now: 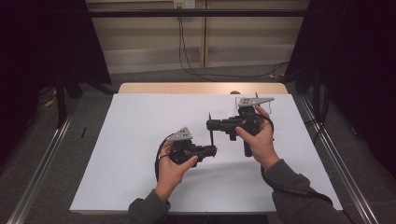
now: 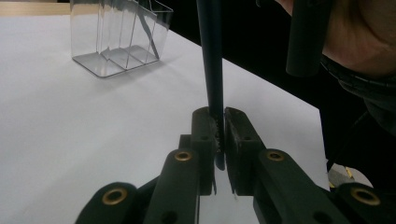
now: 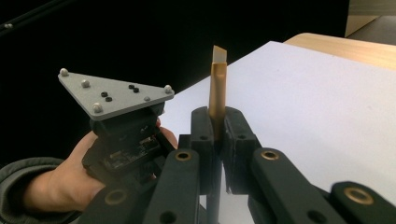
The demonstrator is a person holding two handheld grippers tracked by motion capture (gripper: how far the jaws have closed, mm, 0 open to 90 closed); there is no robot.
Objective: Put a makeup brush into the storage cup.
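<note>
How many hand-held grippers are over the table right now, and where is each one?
2. The left hand-held gripper is above the white table, near its middle, shut on a thin dark rod. The right hand-held gripper is just beyond it, shut on a gold-coloured stick.

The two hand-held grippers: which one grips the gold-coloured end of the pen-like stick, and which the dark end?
The right hand-held gripper clamps the gold end with its pale slanted tip; the left hand-held gripper clamps the dark shaft.

left claw: clamped, pointing right | right claw: clamped, pointing left | both hands raised over table
</note>
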